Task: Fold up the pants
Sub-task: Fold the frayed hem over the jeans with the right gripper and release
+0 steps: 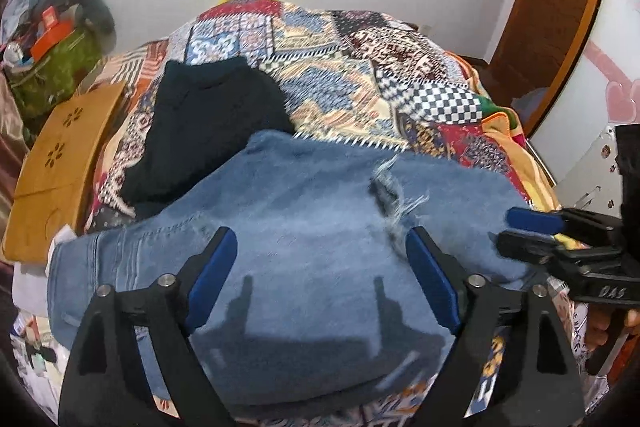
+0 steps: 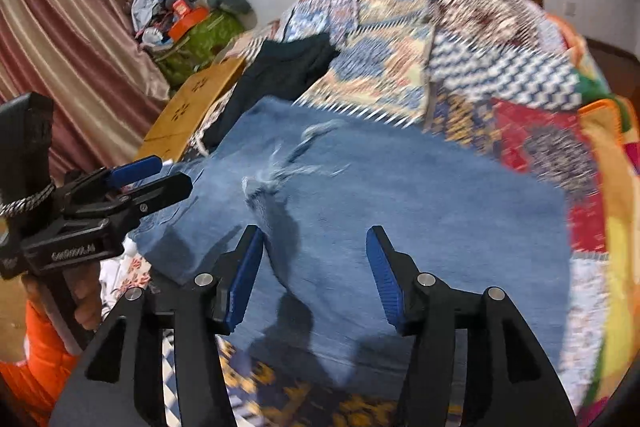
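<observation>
Blue ripped jeans (image 1: 304, 227) lie folded on a patchwork bedspread; they also show in the right wrist view (image 2: 420, 203). My left gripper (image 1: 320, 247) is open and empty, hovering just above the denim. My right gripper (image 2: 314, 247) is open and empty above the jeans. In the left wrist view the right gripper (image 1: 520, 227) comes in from the right over the jeans' edge. In the right wrist view the left gripper (image 2: 160, 175) comes in from the left over the jeans' left part.
The patchwork bedspread (image 1: 360, 75) covers the bed. A black garment (image 1: 200, 127) lies just beyond the jeans at the left. A wooden board (image 1: 60, 167) and a cluttered green bag (image 1: 52, 67) stand at the bed's left. A pink curtain (image 2: 60, 67) hangs at the left.
</observation>
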